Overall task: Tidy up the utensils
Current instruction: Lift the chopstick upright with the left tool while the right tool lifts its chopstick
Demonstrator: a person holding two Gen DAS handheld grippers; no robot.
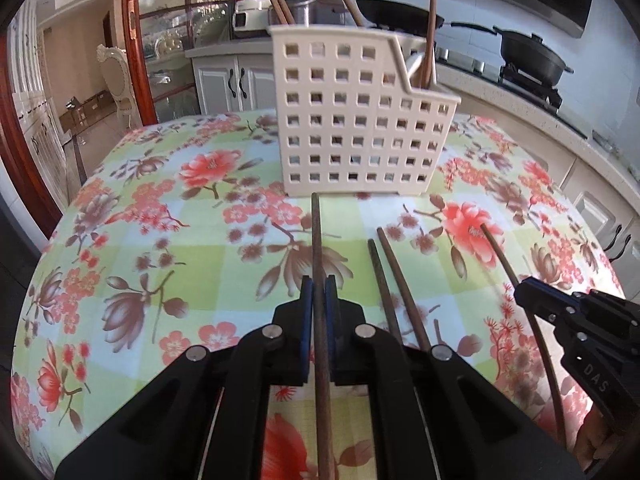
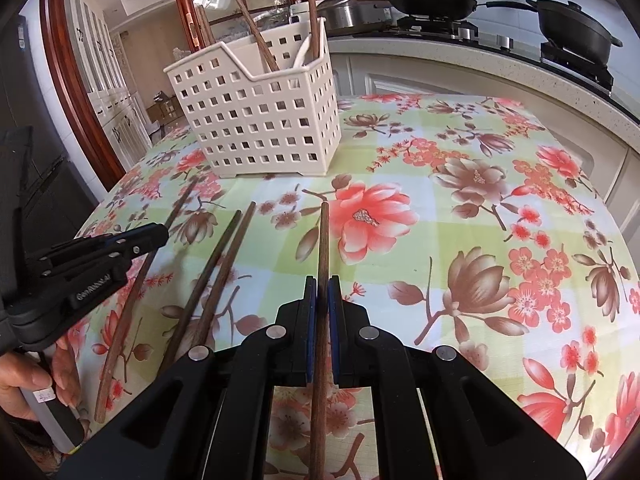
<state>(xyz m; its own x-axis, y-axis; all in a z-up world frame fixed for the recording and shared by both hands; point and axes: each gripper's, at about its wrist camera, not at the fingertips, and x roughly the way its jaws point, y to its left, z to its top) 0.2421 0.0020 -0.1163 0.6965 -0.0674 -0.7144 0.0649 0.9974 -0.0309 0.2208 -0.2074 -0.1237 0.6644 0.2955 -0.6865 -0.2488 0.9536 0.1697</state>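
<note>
Each claw is clamped on one chopstick: the left claw [image 1: 319, 285] on a dark chopstick [image 1: 318, 240], the right claw [image 2: 322, 286] on a brown stick [image 2: 323, 240]. Two loose sticks [image 2: 218, 268] lie between them on the floral worktop [image 2: 460, 240]. Likely next: lift both, tip upright, drop into the perforated plastic caddy [image 2: 260, 116]
</note>
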